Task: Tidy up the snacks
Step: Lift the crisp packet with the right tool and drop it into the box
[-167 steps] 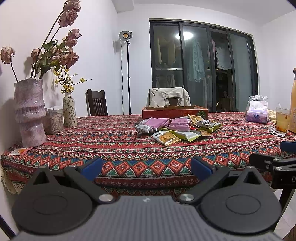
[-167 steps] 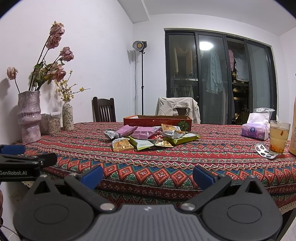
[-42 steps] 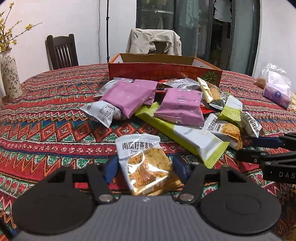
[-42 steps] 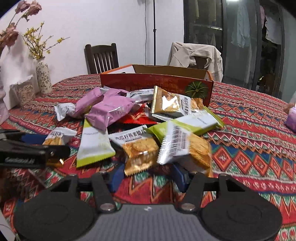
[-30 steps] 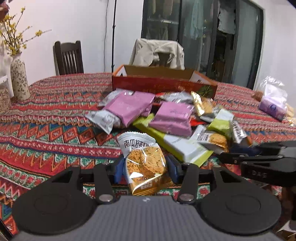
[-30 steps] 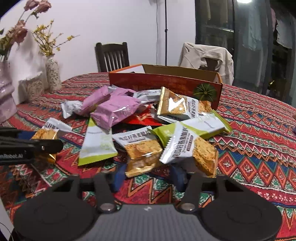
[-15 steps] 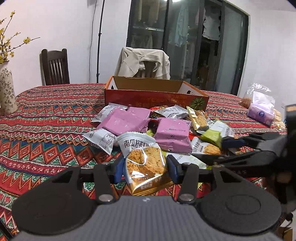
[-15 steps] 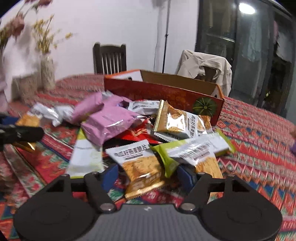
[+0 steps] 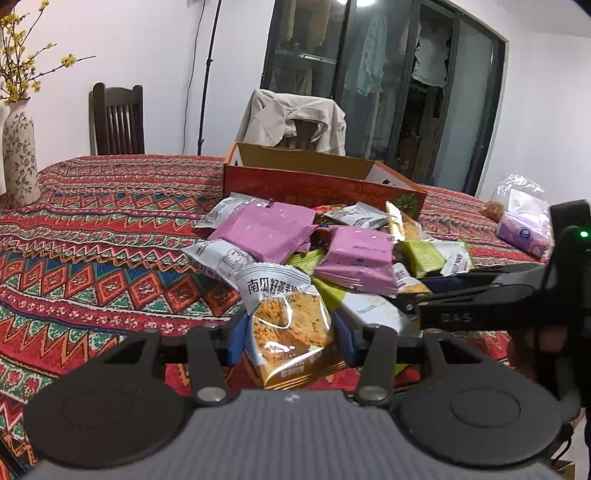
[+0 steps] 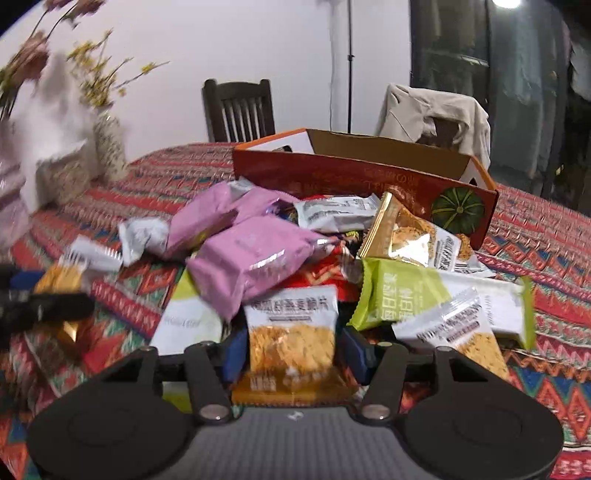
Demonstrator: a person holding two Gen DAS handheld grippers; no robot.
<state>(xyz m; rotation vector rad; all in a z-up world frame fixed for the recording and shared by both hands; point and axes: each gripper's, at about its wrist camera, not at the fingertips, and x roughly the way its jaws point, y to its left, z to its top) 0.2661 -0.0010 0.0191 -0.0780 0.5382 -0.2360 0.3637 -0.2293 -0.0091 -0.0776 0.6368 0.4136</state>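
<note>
Gripping oat crisp packet [image 9: 288,328] in my left hand-held gripper [image 9: 290,338]; right hand-held gripper [image 10: 291,350] closing around second packet [image 10: 291,332]. Next, I judge: carry both into red box [image 9: 321,186].

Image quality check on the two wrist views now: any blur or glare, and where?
Left wrist view: sharp, print on the held oat crisp packet legible, small glare on its foil. Right wrist view: motion blur throughout, worst at the vase on the left edge; glare streaks on the purple packet; ceiling light blown out.
</note>
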